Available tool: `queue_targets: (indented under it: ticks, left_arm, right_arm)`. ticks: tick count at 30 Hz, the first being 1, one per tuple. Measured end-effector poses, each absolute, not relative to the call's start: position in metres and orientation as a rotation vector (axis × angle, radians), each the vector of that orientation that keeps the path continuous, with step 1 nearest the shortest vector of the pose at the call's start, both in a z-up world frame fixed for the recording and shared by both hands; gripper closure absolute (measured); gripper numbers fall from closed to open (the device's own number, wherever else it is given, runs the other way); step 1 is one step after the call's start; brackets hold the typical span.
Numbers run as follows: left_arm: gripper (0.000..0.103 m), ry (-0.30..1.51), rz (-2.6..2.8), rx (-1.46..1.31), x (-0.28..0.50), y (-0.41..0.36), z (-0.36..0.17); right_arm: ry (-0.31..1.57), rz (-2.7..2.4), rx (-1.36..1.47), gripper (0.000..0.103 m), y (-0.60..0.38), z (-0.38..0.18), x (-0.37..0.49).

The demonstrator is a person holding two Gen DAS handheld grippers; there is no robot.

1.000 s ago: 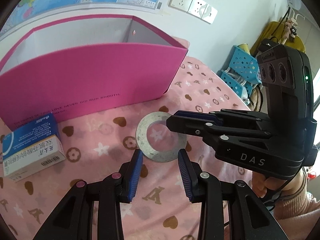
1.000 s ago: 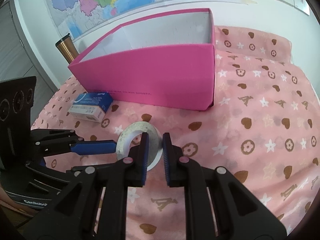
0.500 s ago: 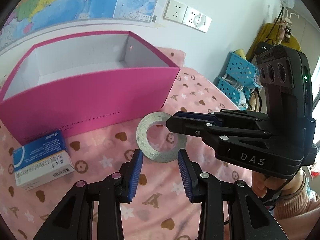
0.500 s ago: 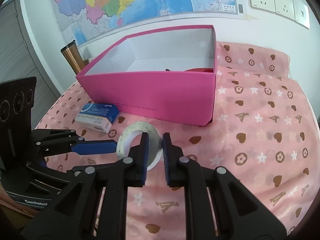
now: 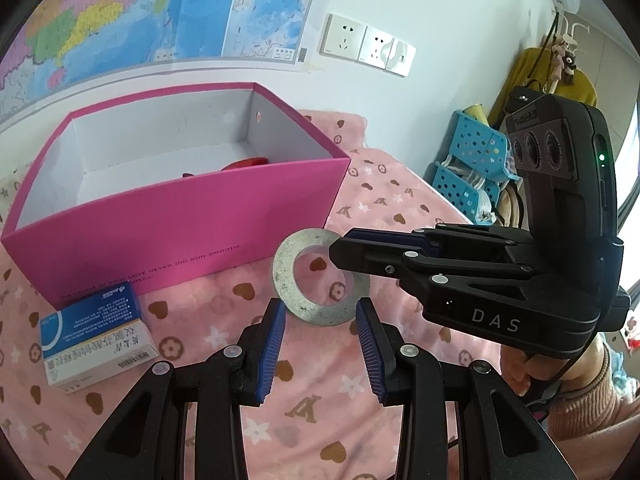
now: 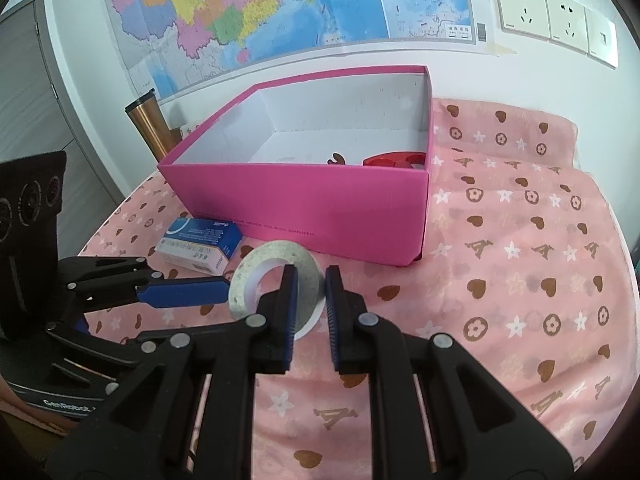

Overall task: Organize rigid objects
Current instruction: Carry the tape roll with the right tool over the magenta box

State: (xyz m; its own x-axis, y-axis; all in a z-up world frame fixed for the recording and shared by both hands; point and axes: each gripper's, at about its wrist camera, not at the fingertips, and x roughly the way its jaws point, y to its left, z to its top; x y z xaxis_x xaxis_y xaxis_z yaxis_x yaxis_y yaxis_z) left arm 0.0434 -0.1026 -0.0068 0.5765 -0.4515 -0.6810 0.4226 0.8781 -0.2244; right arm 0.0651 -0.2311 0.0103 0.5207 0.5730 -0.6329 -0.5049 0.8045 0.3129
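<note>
A grey flat ring [image 5: 285,276] is held in the air in front of the open pink box [image 5: 180,216]. My right gripper [image 6: 311,285] is shut on the ring's [image 6: 272,254] rim; it also shows in the left wrist view [image 5: 340,246], reaching in from the right. My left gripper [image 5: 320,312] is open and empty just below the ring; it also shows in the right wrist view [image 6: 222,292]. A blue and white medicine carton [image 5: 94,338] lies on the pink cloth left of the ring, also in the right wrist view [image 6: 200,244].
The pink box [image 6: 320,200] holds a red object [image 6: 394,159] and a small dark piece [image 6: 336,159]. A copper tumbler [image 6: 150,126] stands behind the box's left end. Blue baskets [image 5: 470,168] stand right of the bed. A wall with map and sockets [image 5: 368,44] lies behind.
Both grippers have risen with the ring, so the box's inside and the red object in it now show. The ring stays in the right gripper's grip.
</note>
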Motion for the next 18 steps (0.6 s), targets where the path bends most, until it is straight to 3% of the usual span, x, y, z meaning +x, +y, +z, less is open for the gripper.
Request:
queue_targets:
  ticks: [18]
  left_arm:
    - [0.066,0.754,-0.501,-0.015,0.044,-0.101,0.005]
  right_arm:
    - [0.739,0.641,0.071,0.087,-0.231,0.029,0.071]
